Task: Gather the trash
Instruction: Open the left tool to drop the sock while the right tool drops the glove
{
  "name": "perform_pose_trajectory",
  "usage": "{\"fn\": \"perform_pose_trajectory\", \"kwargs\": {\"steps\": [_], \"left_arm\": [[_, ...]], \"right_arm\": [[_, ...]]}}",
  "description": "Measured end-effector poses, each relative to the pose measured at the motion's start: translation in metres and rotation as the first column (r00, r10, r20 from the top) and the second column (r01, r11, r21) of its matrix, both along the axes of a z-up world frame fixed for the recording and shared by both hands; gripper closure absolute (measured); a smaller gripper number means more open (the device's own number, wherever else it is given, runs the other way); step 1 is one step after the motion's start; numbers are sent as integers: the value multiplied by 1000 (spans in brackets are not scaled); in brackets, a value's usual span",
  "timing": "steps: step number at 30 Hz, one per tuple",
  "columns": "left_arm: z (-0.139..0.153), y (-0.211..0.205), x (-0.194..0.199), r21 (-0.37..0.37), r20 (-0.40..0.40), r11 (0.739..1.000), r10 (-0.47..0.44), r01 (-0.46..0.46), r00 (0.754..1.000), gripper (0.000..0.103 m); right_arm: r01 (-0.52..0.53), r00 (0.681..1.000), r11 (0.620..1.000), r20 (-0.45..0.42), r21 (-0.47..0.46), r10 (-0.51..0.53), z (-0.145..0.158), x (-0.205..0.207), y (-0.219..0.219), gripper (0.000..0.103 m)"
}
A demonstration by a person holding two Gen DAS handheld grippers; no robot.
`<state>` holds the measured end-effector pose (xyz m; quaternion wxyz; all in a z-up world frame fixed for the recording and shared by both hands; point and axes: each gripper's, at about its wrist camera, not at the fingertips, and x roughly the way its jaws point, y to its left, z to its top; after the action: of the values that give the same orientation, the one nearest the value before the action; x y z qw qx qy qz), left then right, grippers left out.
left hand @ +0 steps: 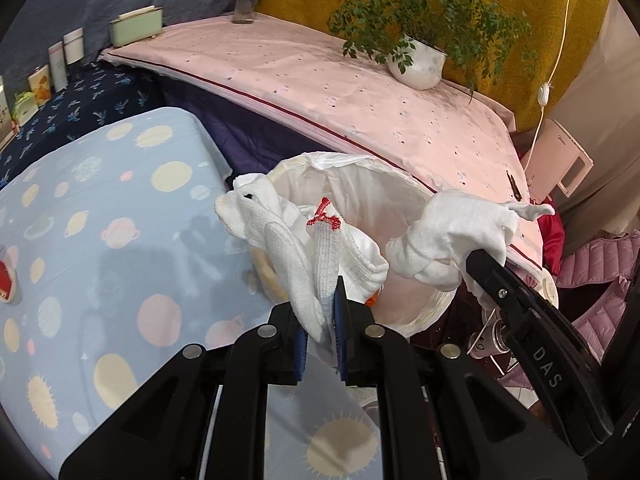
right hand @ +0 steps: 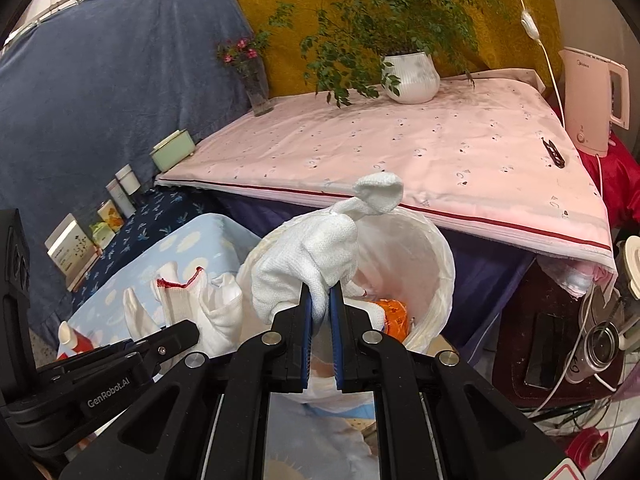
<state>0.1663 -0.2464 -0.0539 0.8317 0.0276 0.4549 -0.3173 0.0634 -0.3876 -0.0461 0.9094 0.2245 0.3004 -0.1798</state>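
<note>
A white knit glove with a red cuff [left hand: 320, 252] hangs from my left gripper [left hand: 322, 312], whose blue pads are shut on it. A second white glove [right hand: 316, 256] is pinched in my right gripper [right hand: 322, 308], also shut. Both gloves are held over the rim of a trash bin lined with a white bag [left hand: 404, 208], seen too in the right wrist view [right hand: 436, 248]. Orange packaging [right hand: 394, 316] lies inside the bin. In the left wrist view the right gripper [left hand: 486, 264] comes in from the right with its glove [left hand: 452, 232]. The left gripper [right hand: 188, 332] and red-cuffed glove [right hand: 184, 300] show at left in the right wrist view.
A pink-covered table [right hand: 400, 152] stands behind the bin with a potted plant [right hand: 412, 76], a flower vase [right hand: 258, 88] and a black clip [right hand: 554, 152]. A planet-print blue surface [left hand: 100, 240] lies left of the bin. A white kettle [right hand: 594, 96] and cords are at right.
</note>
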Motion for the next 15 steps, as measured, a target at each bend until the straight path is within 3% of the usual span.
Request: {"fn": "perform_pose_trajectory", "kwargs": {"steps": [6, 8, 10, 15], "left_arm": [[-12, -20, 9, 10, -5, 999, -32, 32, 999, 90], [-17, -23, 11, 17, -2, 1000, -23, 23, 1000, 86], [-19, -25, 15, 18, -5, 1000, -11, 11, 1000, 70], [-23, -18, 22, 20, 3, 1000, 21, -22, 1000, 56]], "right_arm": [[7, 1000, 1000, -20, 2, -7, -10, 12, -13, 94], [6, 1000, 1000, -27, -2, -6, -13, 17, -14, 89], [16, 1000, 1000, -25, -7, -16, -14, 20, -16, 87], [16, 1000, 1000, -22, -6, -16, -16, 27, -15, 74]]}}
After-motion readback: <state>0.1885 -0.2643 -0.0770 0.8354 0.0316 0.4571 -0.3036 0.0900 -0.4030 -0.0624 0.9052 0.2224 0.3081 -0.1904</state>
